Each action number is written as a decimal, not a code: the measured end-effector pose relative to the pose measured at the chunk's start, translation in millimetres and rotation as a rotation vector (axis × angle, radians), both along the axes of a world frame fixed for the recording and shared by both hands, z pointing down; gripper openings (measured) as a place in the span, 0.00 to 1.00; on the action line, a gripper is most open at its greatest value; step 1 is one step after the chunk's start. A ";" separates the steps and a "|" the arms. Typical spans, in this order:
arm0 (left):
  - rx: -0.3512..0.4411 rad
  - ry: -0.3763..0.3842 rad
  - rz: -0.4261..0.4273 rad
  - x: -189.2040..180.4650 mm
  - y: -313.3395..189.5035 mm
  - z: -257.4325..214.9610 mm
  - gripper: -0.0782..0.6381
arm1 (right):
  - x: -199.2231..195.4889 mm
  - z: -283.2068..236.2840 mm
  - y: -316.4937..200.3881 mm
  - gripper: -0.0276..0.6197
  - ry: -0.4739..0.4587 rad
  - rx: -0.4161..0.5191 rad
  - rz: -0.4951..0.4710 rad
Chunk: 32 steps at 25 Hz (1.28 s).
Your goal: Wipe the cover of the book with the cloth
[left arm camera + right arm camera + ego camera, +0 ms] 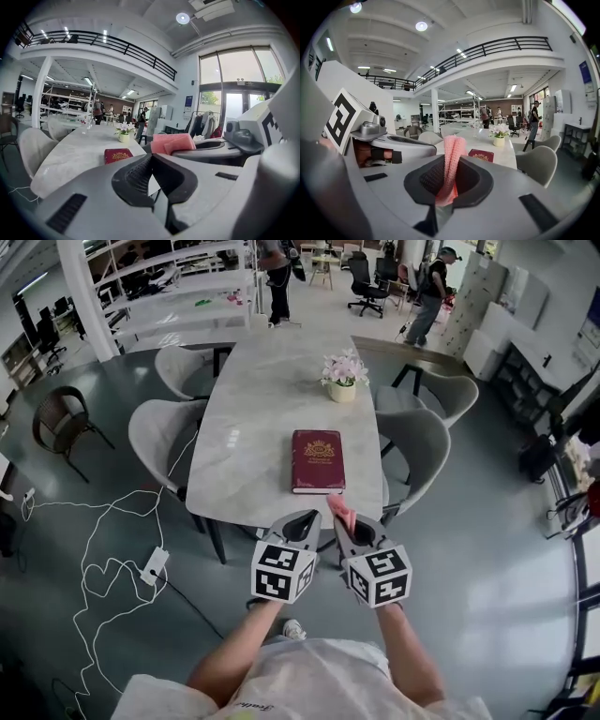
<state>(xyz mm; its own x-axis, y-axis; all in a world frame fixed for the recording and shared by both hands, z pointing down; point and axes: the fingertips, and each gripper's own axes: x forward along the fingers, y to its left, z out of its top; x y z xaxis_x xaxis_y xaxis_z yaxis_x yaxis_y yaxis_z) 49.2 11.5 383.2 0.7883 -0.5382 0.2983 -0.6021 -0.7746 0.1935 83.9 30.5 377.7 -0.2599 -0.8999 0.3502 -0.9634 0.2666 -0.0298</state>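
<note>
Left hand-held gripper [302,521] closed, right one [345,521] pinching cloth [453,154]

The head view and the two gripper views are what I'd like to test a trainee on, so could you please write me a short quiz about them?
1. True or false: the pink cloth is clamped in the right gripper.
2. Where does the red book lie? A: on a chair. B: flat on the table, near the end closest to the person. C: on the floor.
3. Fill in the missing word: the small pot standing on the table beyond the book holds pink ____.

Key: 1 true; 2 B; 3 flowers.
</note>
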 end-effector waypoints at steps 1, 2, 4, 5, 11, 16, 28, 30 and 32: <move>-0.004 0.003 0.005 -1.1 -4.7 0.5 0.12 | -0.7 -0.2 -4.4 0.08 0.008 -0.002 0.002; -0.006 0.006 0.009 -1.7 -8.8 0.7 0.12 | -1.1 -0.4 -8.5 0.08 0.017 -0.004 0.003; -0.005 0.010 0.021 -1.3 -15.4 0.6 0.12 | -0.3 -0.6 -17.2 0.08 0.036 -0.007 0.002; -0.003 0.012 0.025 -0.6 -18.8 1.1 0.12 | 1.3 -0.4 -22.7 0.08 0.043 -0.007 0.003; -0.015 0.014 0.015 0.4 -46.0 11.6 0.12 | 16.7 2.8 -60.4 0.08 0.073 -0.007 -0.002; -0.019 -0.007 0.004 9.3 -74.9 20.8 0.12 | 35.5 10.7 -97.3 0.08 0.067 -0.010 -0.020; -0.081 -0.039 -0.034 66.6 -161.8 44.8 0.12 | 87.9 33.3 -191.9 0.08 0.060 -0.045 -0.119; -0.089 -0.050 -0.040 74.0 -174.8 48.8 0.12 | 94.7 39.6 -208.5 0.08 0.073 -0.057 -0.144; -0.095 -0.058 -0.049 81.1 -187.1 51.4 0.12 | 102.3 46.1 -224.4 0.08 0.090 -0.072 -0.168</move>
<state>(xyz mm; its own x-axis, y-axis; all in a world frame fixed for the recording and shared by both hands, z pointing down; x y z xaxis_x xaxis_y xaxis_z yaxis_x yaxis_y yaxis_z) 130.3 -175.6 434.6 0.7418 -0.5428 0.3939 -0.6509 -0.7241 0.2279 186.2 -193.9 423.8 -0.3684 -0.8187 0.4405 -0.9053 0.4236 0.0301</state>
